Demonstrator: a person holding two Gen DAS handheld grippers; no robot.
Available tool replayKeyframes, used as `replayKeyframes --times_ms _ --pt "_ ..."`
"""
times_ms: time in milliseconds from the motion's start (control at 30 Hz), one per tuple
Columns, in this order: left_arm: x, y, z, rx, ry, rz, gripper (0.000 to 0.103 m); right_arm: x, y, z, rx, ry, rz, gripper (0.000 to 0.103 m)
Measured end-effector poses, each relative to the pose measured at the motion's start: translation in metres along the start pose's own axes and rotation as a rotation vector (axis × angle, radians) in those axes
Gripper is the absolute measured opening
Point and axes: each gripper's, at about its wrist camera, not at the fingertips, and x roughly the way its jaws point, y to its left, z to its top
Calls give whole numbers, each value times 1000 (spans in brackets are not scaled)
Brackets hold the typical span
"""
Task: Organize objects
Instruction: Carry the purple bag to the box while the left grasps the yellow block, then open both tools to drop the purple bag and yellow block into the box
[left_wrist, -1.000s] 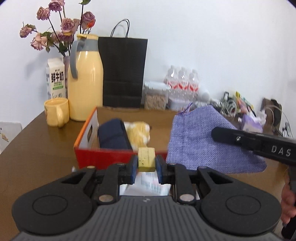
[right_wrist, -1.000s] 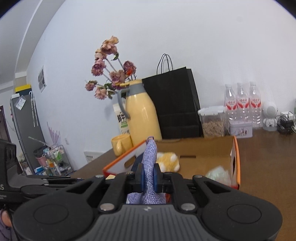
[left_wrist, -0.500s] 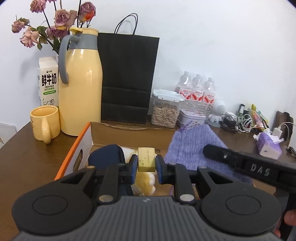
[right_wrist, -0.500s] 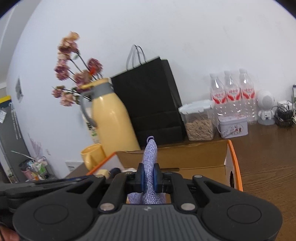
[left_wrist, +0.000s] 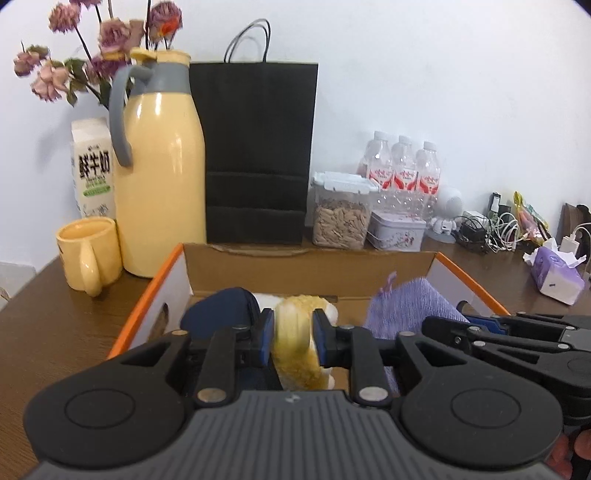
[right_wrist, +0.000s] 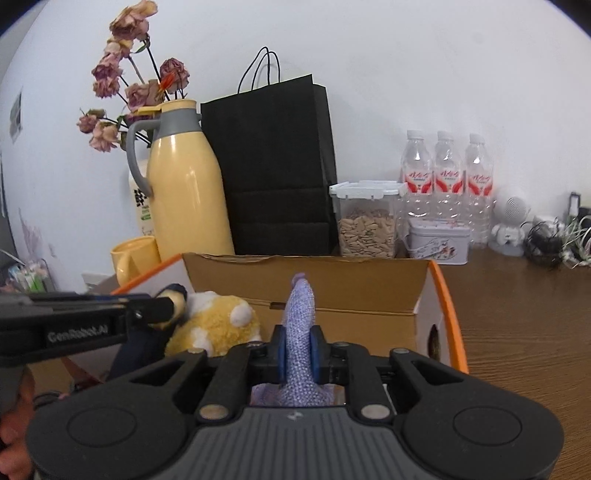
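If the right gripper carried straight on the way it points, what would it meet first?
Probably the far cardboard wall of the box. The right gripper, jaws opening with the purple cloth between them, points at it across the box's bare right side; depth is unclear.

A plain white wall (left_wrist: 424, 74) rises behind a brown wooden table (left_wrist: 48, 332) with visible grain. Light is even and soft (the flask (left_wrist: 162, 177) shows pale glints). At far left in the right wrist view stands a dark cabinet (right_wrist: 5, 206), too blurred to detail.
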Motion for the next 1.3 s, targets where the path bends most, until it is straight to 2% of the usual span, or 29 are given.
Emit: replayKeyframes --times_ms 33,100,167,200,233,267,333,433,800,1133,1300 --pt "-2 0 1 5 -10 7 44 -1 0 0 -3 -1 -12 22" --pt "-7 1 1 11 -37 21 55 -4 0 1 -5 -9 -26 34" --pt "-10 2 1 11 -51 30 63 -6 -1 2 -6 -20 -42 52" --pt "-11 2 2 9 -58 34 74 -8 -1 2 -7 -26 -51 58" --pt "-12 3 2 6 -64 42 85 -9 -1 2 -10 -33 -61 70" --pt "-14 3 2 5 -72 53 90 -10 -1 2 -14 -37 -69 82" --pt "-16 4 3 2 -86 63 102 -13 0 2 -23 -53 -86 93" --pt "-19 6 3 -6 -101 74 103 -16 0 3 -29 -64 -93 103" --pt "-28 6 7 -6 -111 75 103 -28 4 8 -48 -78 -108 103" --pt "-75 8 21 -18 -139 21 103 -73 17 26 -99 -132 -87 103" --pt "-96 11 21 -22 -133 23 103 -99 26 27 -127 -138 -74 103"
